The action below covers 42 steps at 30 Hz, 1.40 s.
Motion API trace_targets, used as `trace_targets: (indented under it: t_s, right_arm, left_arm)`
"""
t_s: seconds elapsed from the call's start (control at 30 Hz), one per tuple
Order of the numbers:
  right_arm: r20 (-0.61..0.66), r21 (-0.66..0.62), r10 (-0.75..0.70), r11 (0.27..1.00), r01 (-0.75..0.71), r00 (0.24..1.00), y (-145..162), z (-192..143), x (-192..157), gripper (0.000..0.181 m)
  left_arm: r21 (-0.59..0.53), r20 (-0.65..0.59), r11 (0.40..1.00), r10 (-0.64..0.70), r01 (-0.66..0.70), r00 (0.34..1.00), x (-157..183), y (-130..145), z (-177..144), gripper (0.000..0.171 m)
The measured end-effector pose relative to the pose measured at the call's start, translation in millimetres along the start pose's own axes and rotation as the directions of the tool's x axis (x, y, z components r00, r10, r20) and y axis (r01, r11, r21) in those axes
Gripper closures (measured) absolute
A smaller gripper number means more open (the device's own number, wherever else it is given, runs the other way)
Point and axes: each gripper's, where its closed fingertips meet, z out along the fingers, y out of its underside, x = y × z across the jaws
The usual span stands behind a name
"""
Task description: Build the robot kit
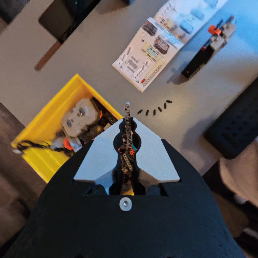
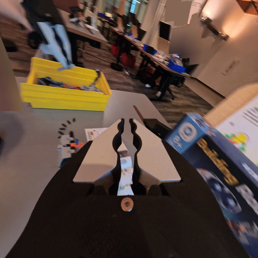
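Observation:
My left gripper (image 1: 127, 119) is shut on a thin grey beam with a row of holes (image 1: 127, 111). It holds the beam upright above the corner of a yellow bin (image 1: 46, 125) full of building parts. The beam's tip sticks out past the fingertips. The right wrist view shows this gripper far off over the same bin (image 2: 62, 97). My right gripper (image 2: 126, 119) is slightly open and empty, above the grey table over an instruction booklet (image 2: 92, 132). A row of small black pins (image 1: 154, 111) lies on the table, also in the right wrist view (image 2: 65, 125).
The open booklet (image 1: 146, 55) lies beyond the pins. A partly built grey, black and orange model (image 1: 209, 46) sits right of it, also in the right wrist view (image 2: 67, 146). A blue kit box (image 2: 209, 153) stands close on the right. A black perforated pad (image 1: 234, 125) lies at the table edge. The gap from one gripper's tips to the other's is roughly 30 centimetres.

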Motion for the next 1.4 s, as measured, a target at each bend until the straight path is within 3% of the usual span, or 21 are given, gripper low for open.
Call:
trace_targets:
  t_s: [0.1,0.2,0.3,0.43,0.63,0.67,0.9,1.17,1.27,1.4]
  right_arm:
    - [0.16,0.053,-0.113,0.993,0.106,0.981,-22,26,-51,0.167]
    - [0.278,0.082,-0.172,0.984,0.155,0.945,-31,48,-93,0.165]
    - [0.323,0.07,-0.164,0.986,0.149,0.932,-28,64,-111,0.164]
    - [0.355,0.058,-0.156,0.988,0.145,0.922,-26,72,-121,0.161]
    - [0.34,0.031,-0.172,0.985,0.171,0.925,-20,71,-117,0.162]
    - [0.327,0.03,-0.182,0.983,0.182,0.928,-20,69,-113,0.174]
    - [0.225,0.113,-0.185,0.98,0.163,0.957,-39,42,-82,0.175]
    - [0.163,0.119,-0.186,0.979,0.168,0.969,-37,25,-60,0.175]
    - [0.139,0.095,-0.193,0.979,0.181,0.971,-30,23,-52,0.175]
    - [0.092,0.061,-0.207,0.977,0.202,0.974,-19,13,-37,0.175]
  left_arm:
    - [-0.077,0.06,0.95,0.308,-0.303,0.95,29,-34,9,0.166]
    - [-0.134,0.045,0.862,0.498,-0.489,0.866,60,-55,23,0.166]
    - [-0.145,0.025,0.782,0.616,-0.606,0.788,87,-68,32,0.166]
    - [-0.138,0.007,0.736,0.67,-0.662,0.743,109,-81,38,0.166]
    - [-0.102,0.024,0.721,0.691,-0.685,0.723,119,-105,37,0.166]
    - [-0.093,0.026,0.722,0.69,-0.686,0.723,120,-110,36,0.166]
    - [0.011,0.055,0.707,0.706,-0.707,0.706,129,-155,25,0.166]
    - [0.131,0.065,0.751,0.644,-0.647,0.762,130,-169,19,0.14]
    - [0.227,0.126,0.783,0.566,-0.579,0.814,117,-179,2,0.138]
    - [0.484,0.187,0.808,0.279,-0.336,0.942,89,-188,-22,0.134]
